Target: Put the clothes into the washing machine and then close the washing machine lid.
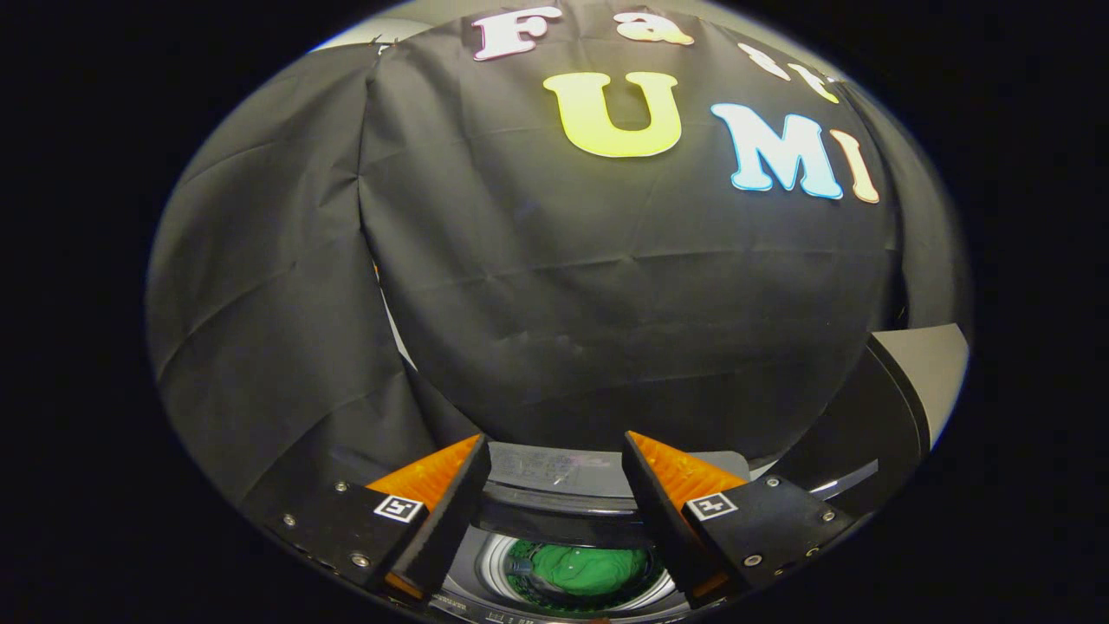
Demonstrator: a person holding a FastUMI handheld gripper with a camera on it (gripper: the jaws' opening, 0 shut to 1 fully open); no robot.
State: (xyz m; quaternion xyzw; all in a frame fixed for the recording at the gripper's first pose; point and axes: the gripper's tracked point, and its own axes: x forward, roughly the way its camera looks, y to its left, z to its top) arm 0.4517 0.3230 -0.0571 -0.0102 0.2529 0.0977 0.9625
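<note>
The gripper (554,485) hangs above the washer (554,507) with its fingers apart and nothing between them – free, I judge, because the clothes (589,568) already lie down in the drum (498,563), a soft, crumpled green heap inside the shiny ribbed metal ring. The lid (901,407) – dark, curved, smooth – stands raised at the washer's right edge, so closing it looks like the step left

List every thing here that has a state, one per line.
gripper: fingers open, holding nothing, above the washing machine.
washing machine: top opening uncovered.
lid: raised, not closed.
green clothes: inside the drum, below the fingers.
</note>
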